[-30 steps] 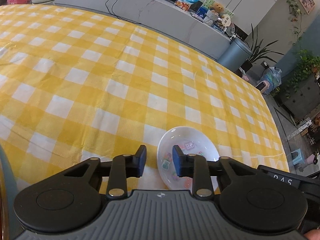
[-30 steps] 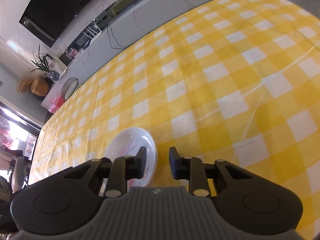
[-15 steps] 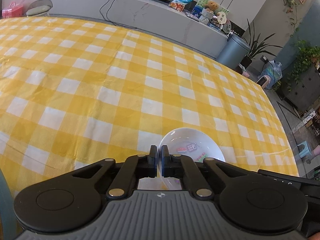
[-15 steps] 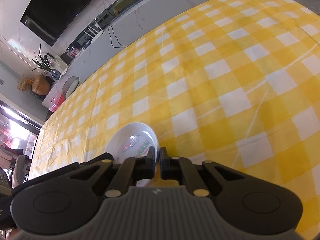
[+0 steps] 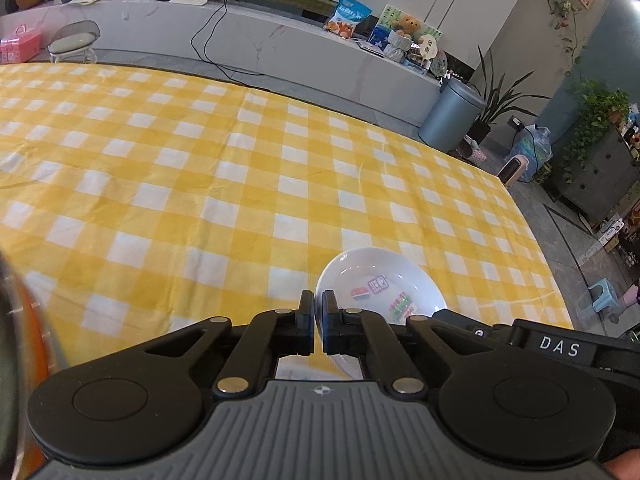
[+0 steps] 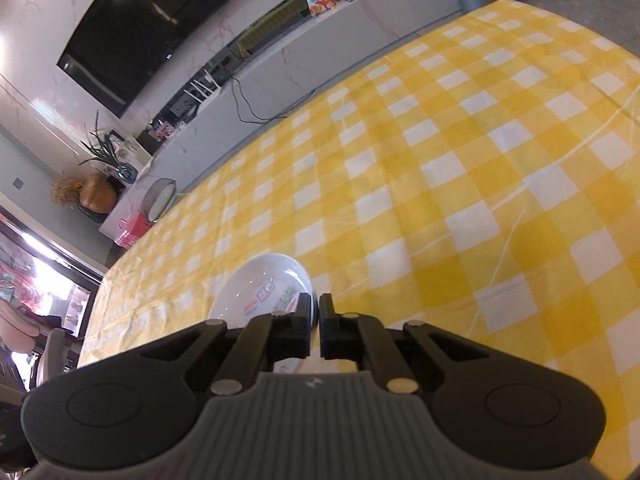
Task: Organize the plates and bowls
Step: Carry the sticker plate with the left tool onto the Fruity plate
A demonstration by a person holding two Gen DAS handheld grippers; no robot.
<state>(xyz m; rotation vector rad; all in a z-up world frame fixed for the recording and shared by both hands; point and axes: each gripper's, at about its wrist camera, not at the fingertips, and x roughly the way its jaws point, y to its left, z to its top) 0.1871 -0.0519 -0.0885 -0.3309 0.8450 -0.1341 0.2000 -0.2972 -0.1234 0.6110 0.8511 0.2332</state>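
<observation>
Left gripper (image 5: 318,312): jaws just closed, clamped on bowl (image 5: 380,286) rim.
Right gripper (image 6: 314,314): jaws likewise clamped on opposite rim.
Bowl: now lifted off the surface (image 5: 180,184); carrying likely follows.

Home living room, yellow checked tablecloth (image 5: 200,184) filled mid-frame, wall television (image 6: 140,28) sat upper left, marble console (image 5: 280,48) with teddy bear (image 5: 406,26), potted plants (image 5: 596,120) stood right

Near rim of white bowl (image 5: 380,280) hidden behind left claw (image 5: 318,316); prints too small.
</observation>
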